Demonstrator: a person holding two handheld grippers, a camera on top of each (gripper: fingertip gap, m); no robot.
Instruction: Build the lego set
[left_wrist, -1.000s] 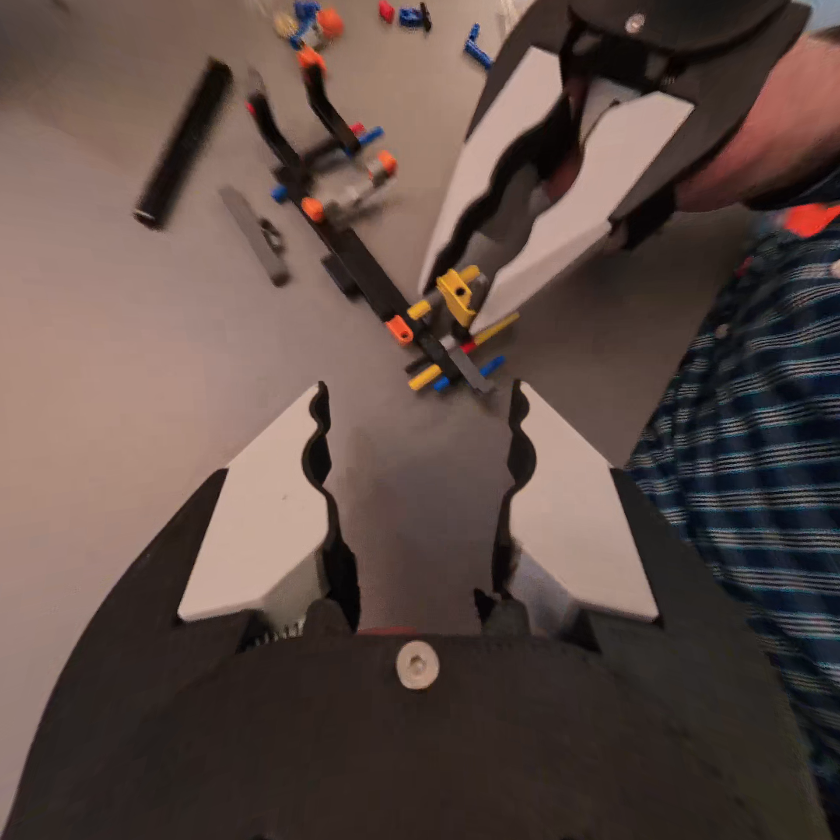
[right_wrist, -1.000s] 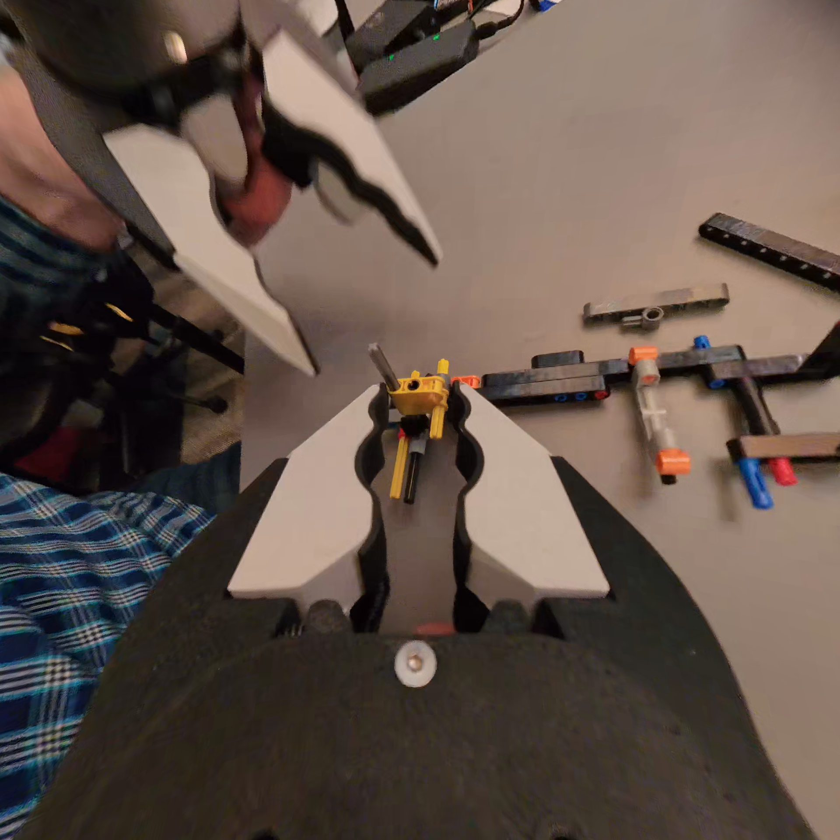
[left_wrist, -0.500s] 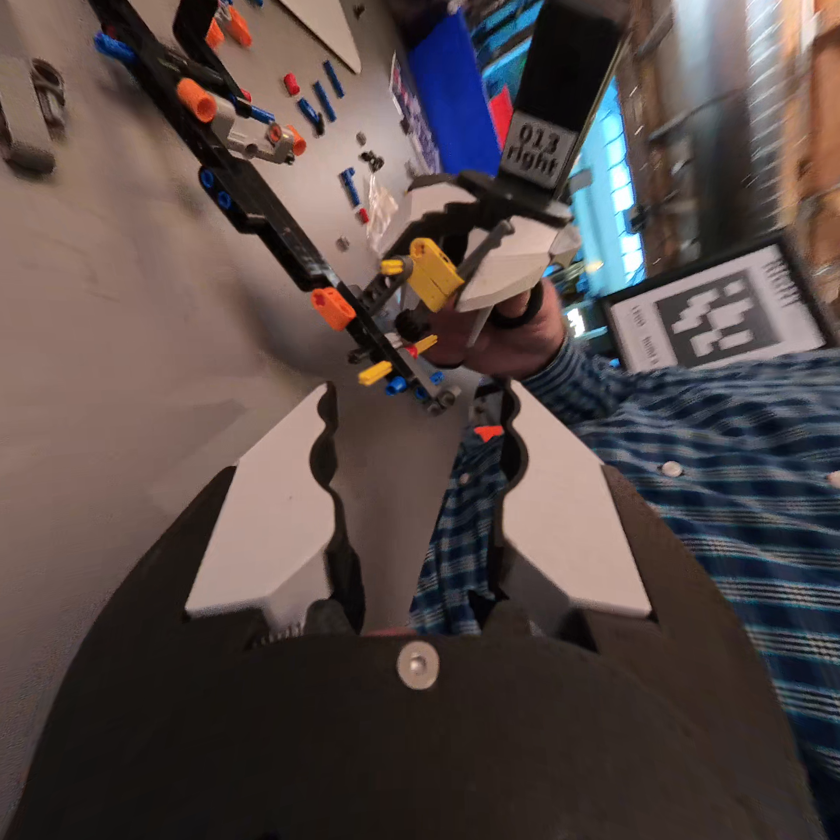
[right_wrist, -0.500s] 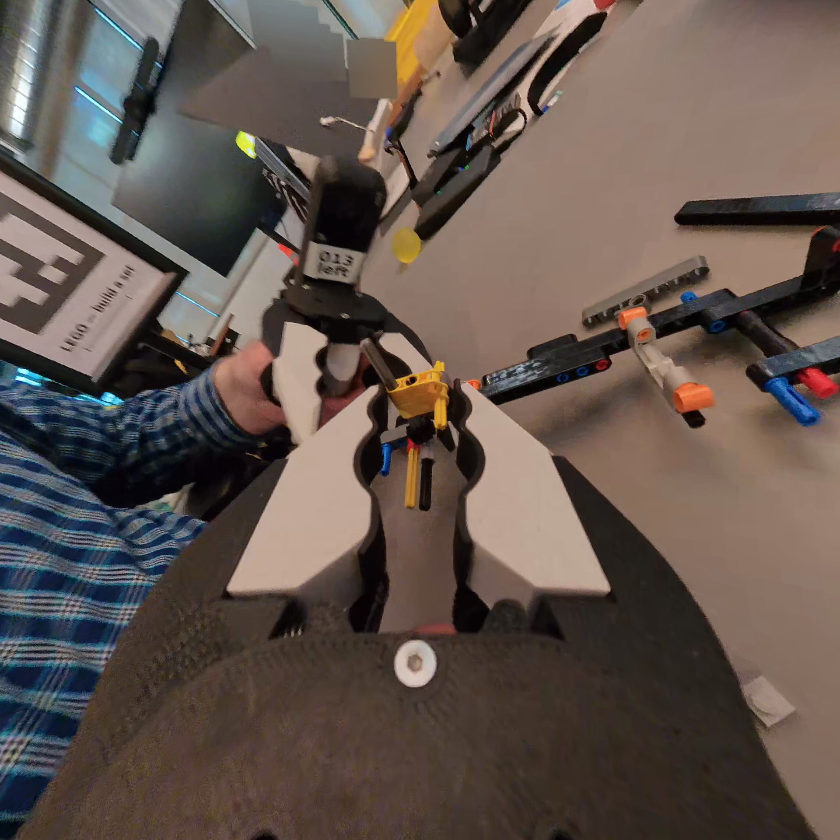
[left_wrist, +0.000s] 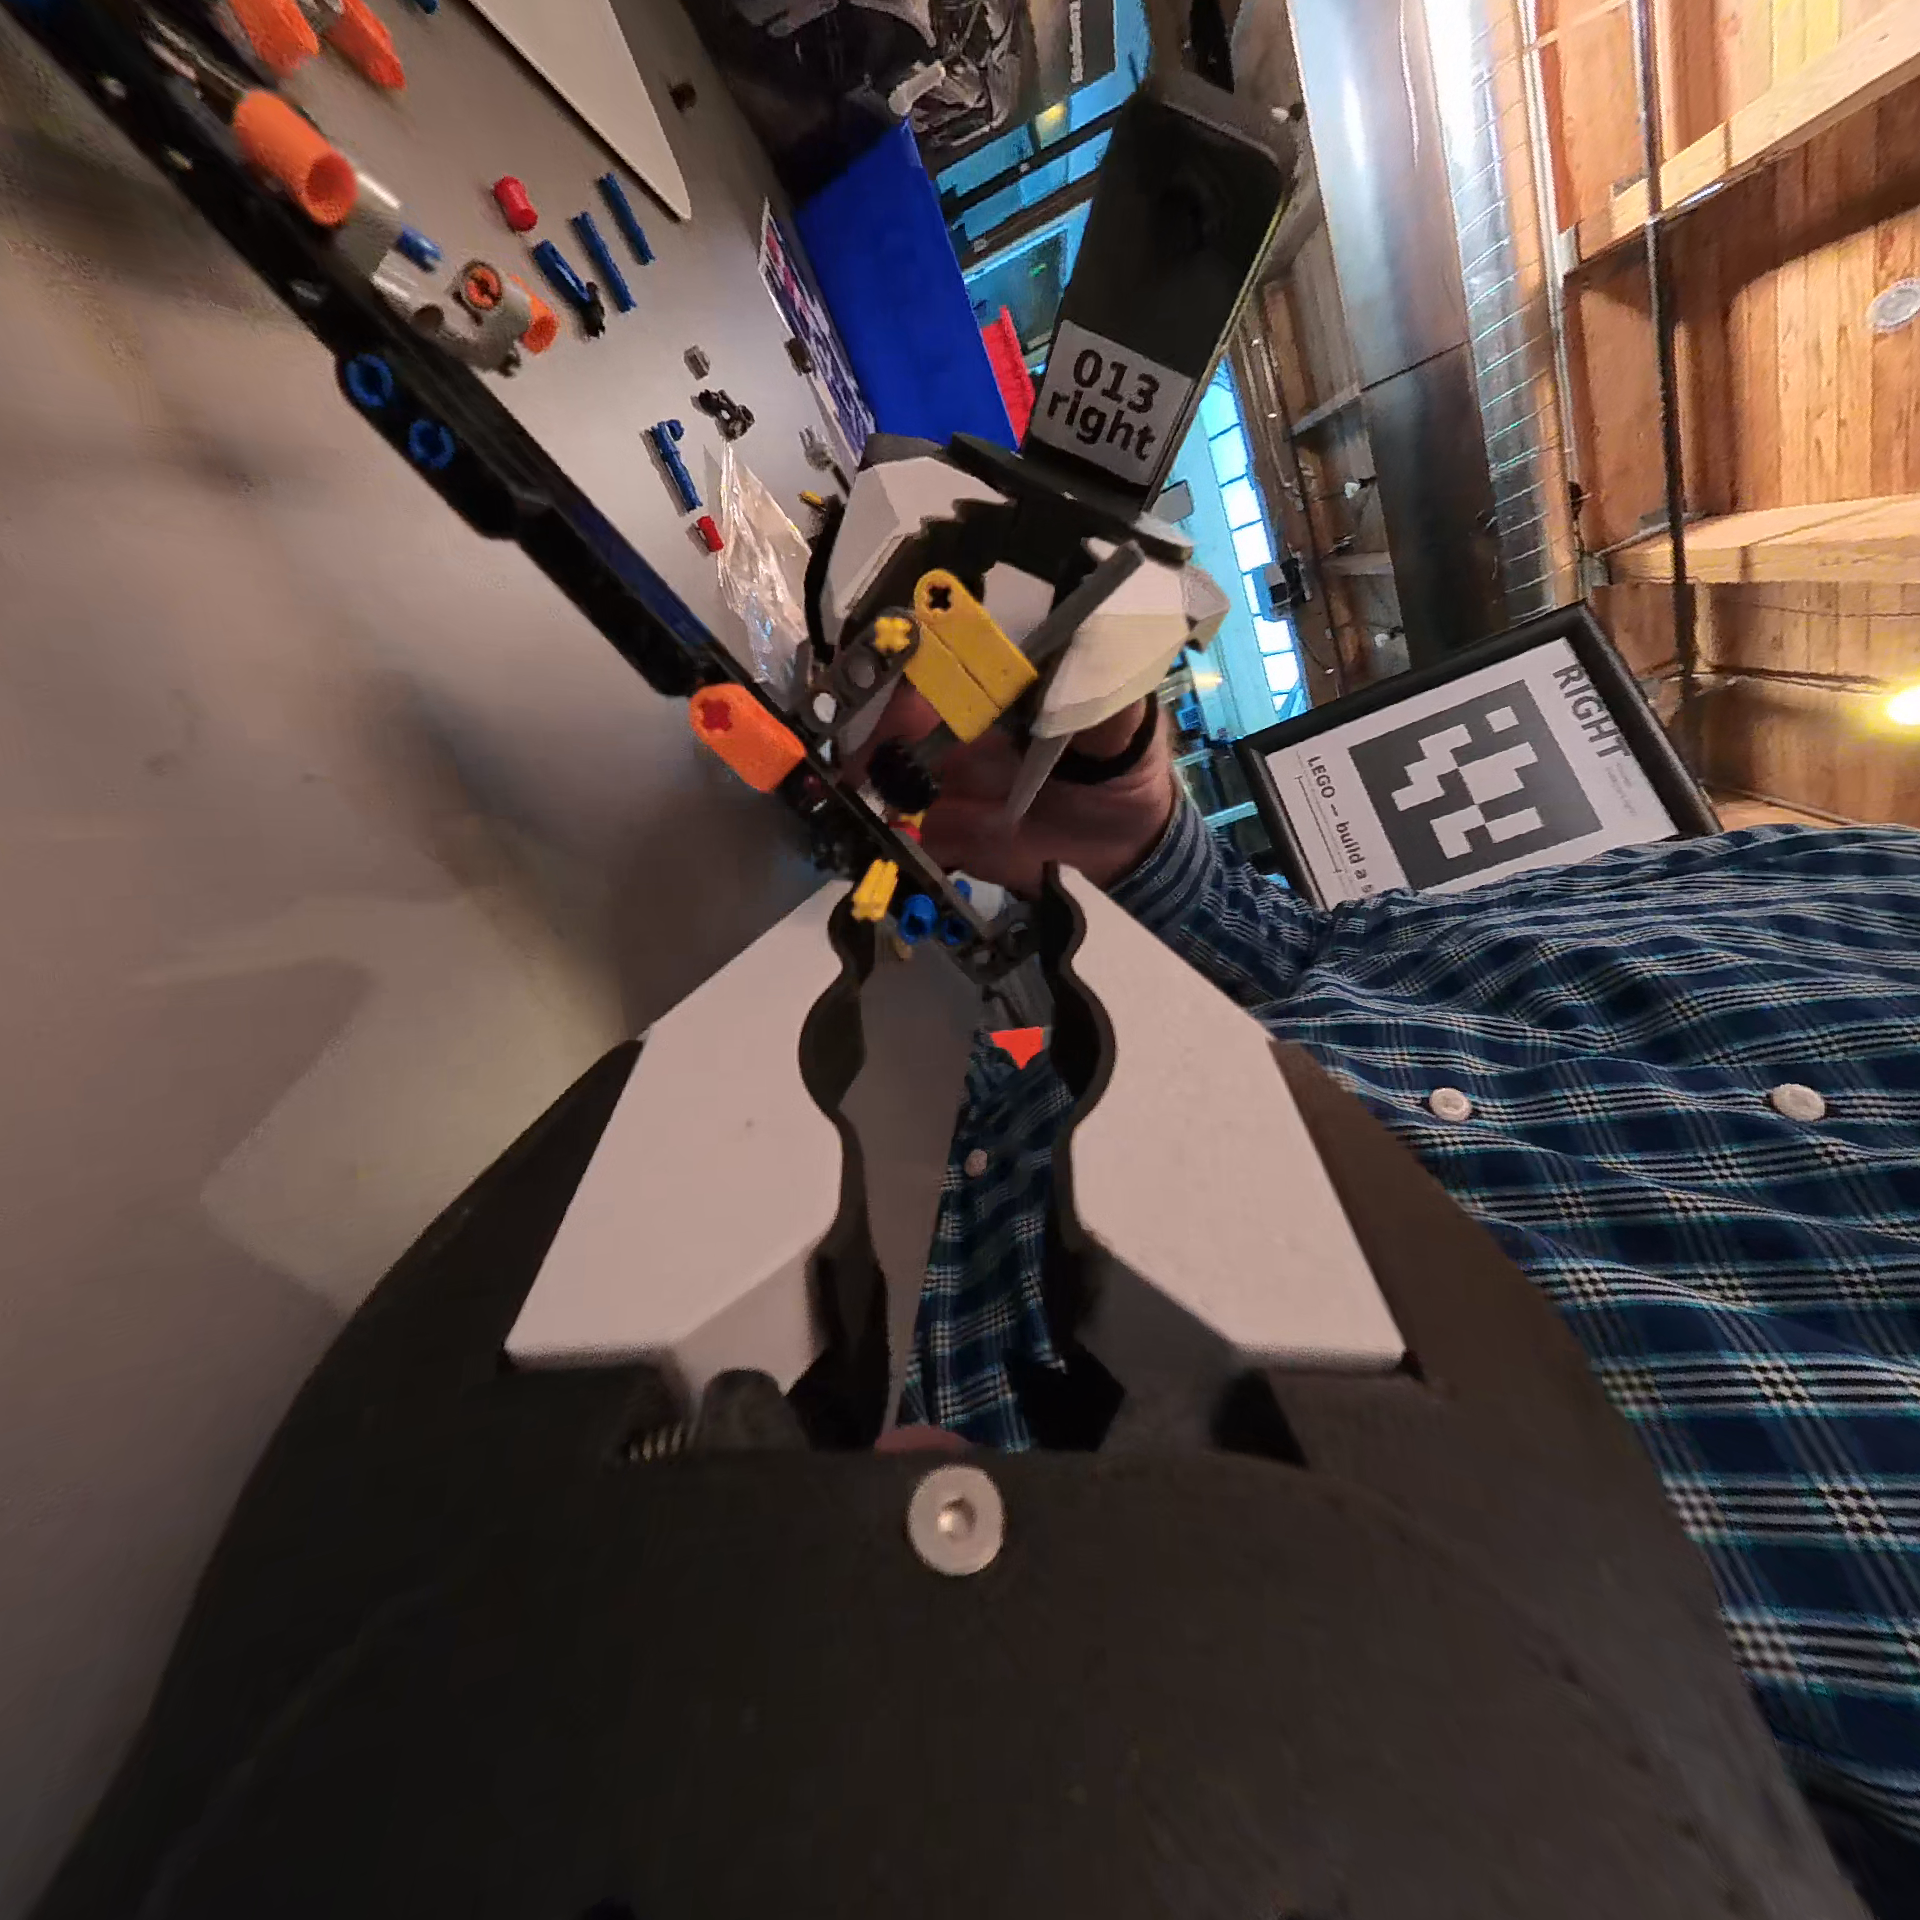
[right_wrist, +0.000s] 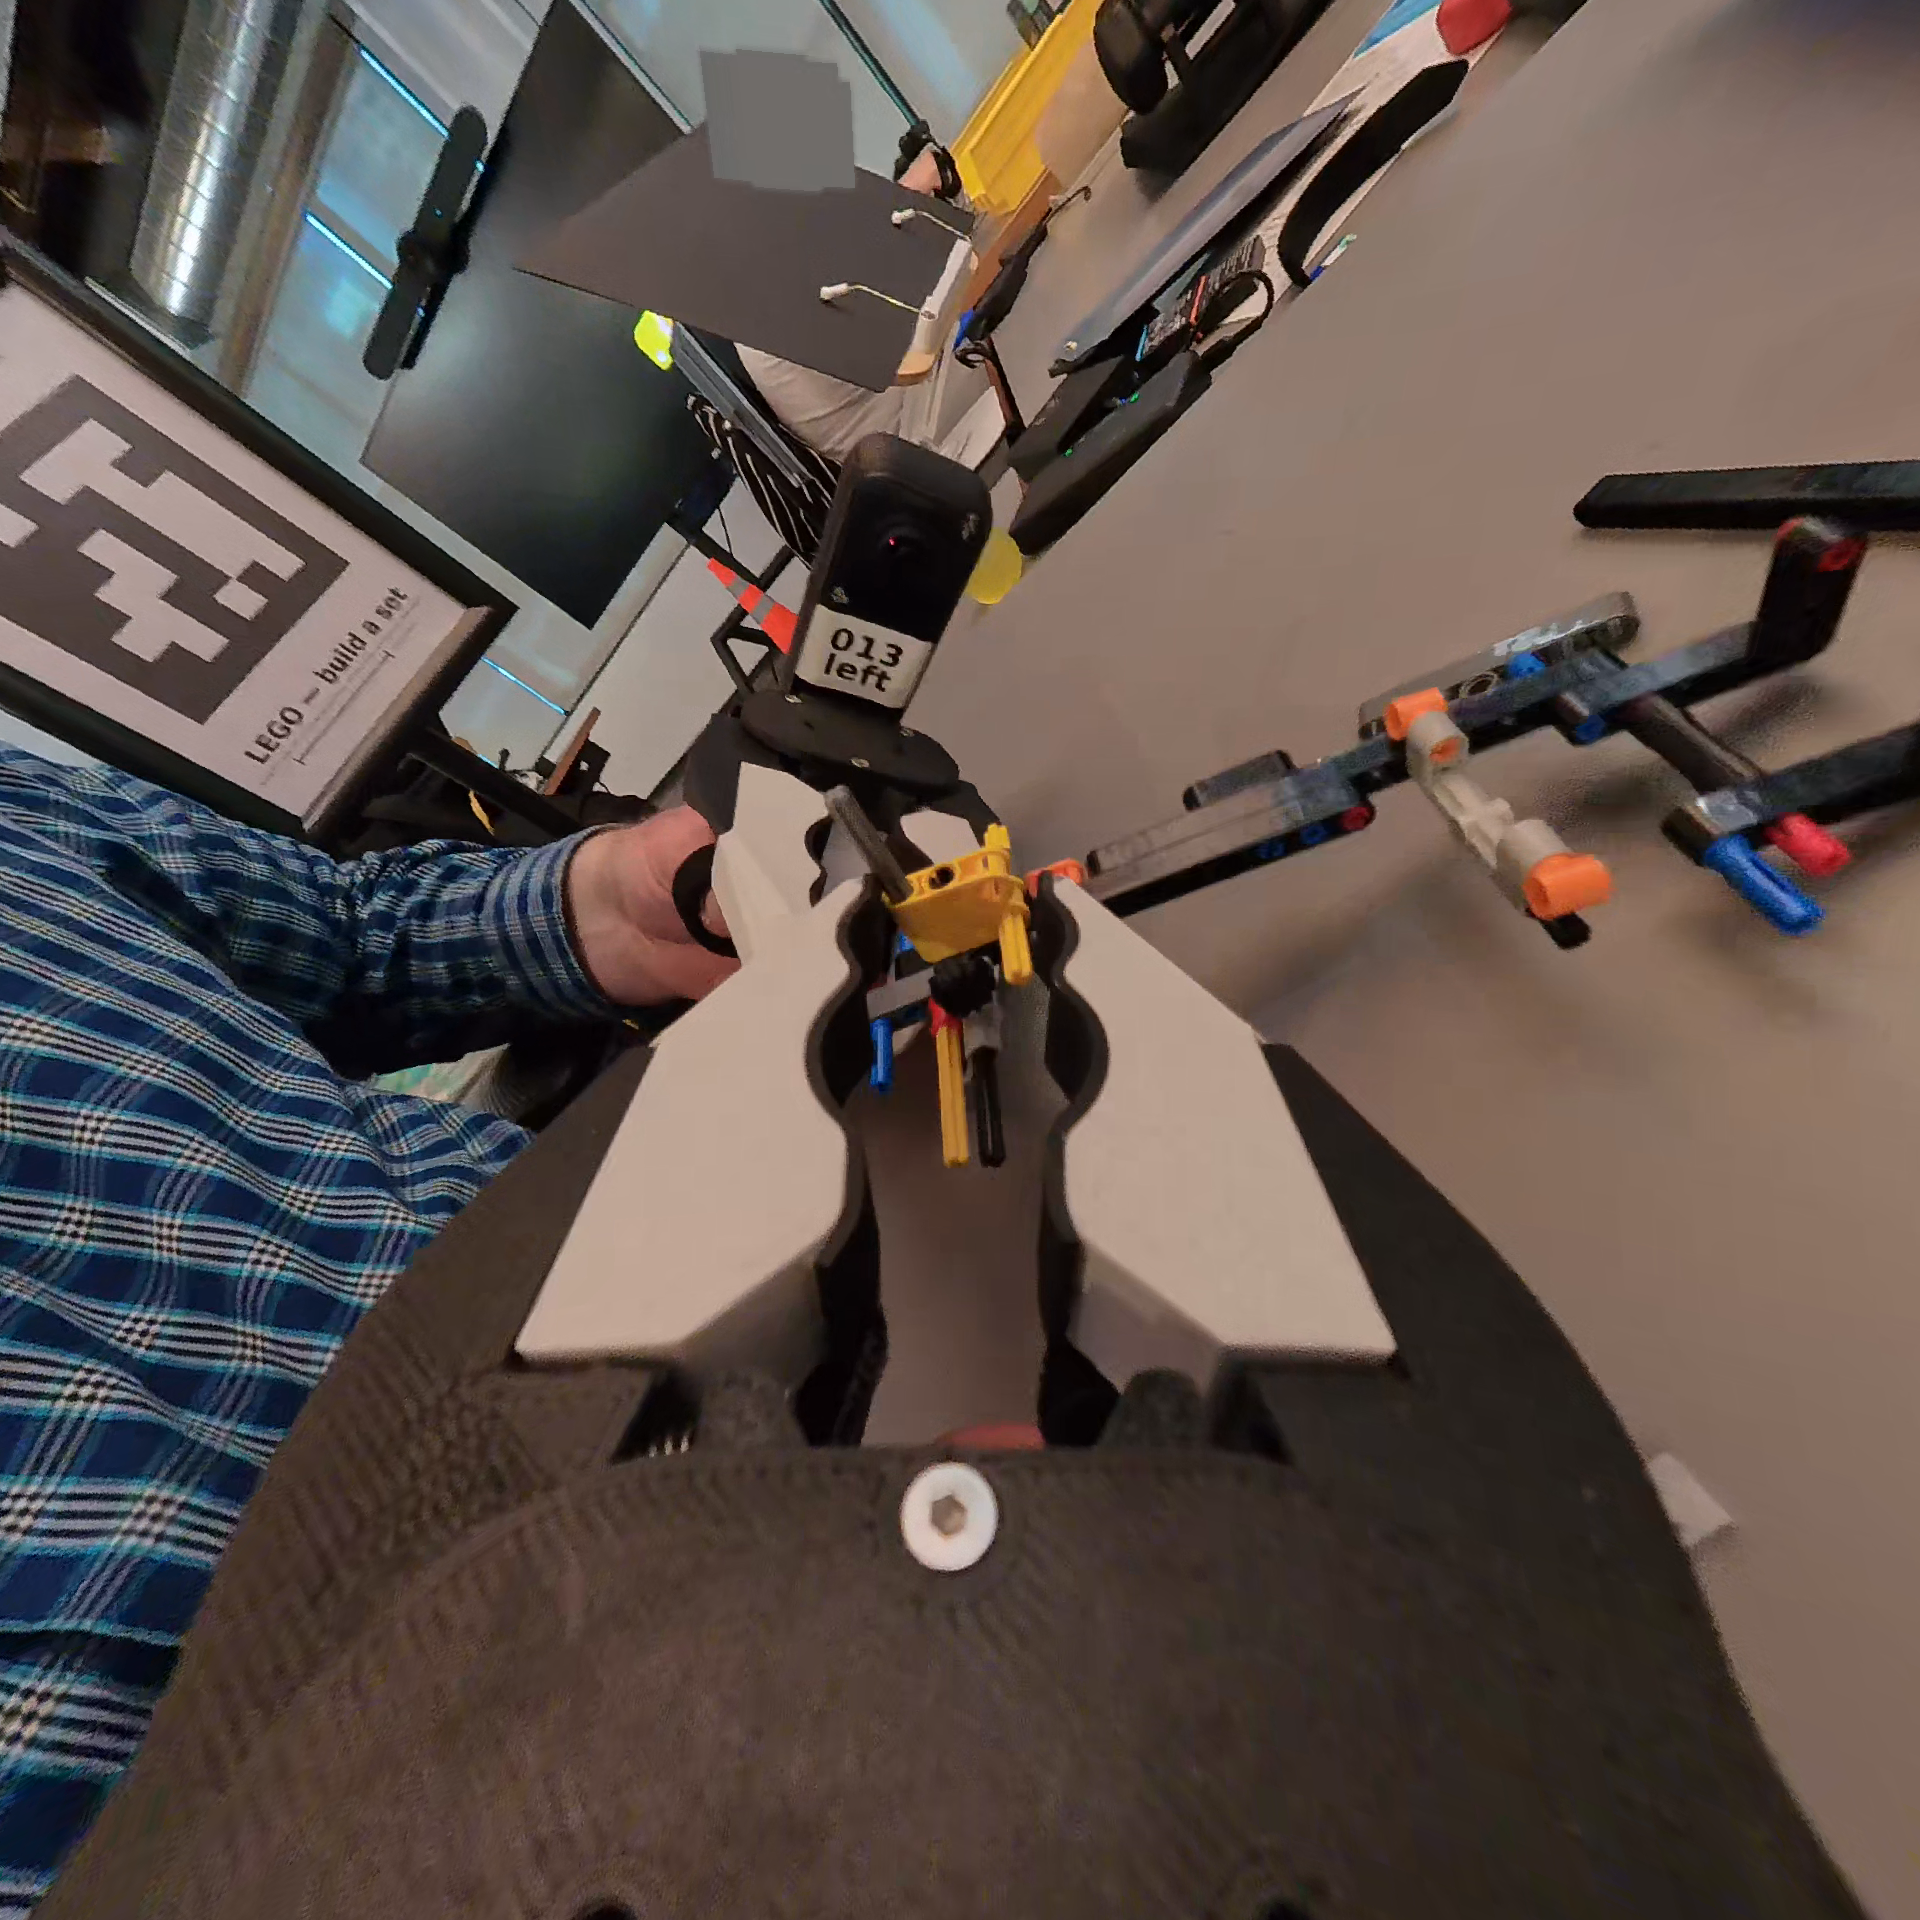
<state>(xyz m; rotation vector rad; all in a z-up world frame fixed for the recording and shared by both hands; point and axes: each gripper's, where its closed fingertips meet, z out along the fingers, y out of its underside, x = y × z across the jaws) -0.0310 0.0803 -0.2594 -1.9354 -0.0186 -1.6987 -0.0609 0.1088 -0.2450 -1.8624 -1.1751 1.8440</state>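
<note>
Here the right tool (right_wrist: 951, 914) is clamped on the yellow connector (right_wrist: 951, 899) at one end of the long black lego assembly (right_wrist: 1538, 696), lifting that end while the far end rests on the grey surface (right_wrist: 1558, 1143). The left tool (left_wrist: 948, 914), jaws apart, brackets the assembly's pin-studded tip (left_wrist: 914, 914) without gripping. Judging by this, close the left tool squarely on the beam, not the loose pins, and keep the right one steady.

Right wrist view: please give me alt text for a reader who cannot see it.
The right gripper is shut on a yellow connector at the end of a long black Lego assembly. The left gripper faces it from just behind, held by a hand in a blue plaid sleeve.
</note>
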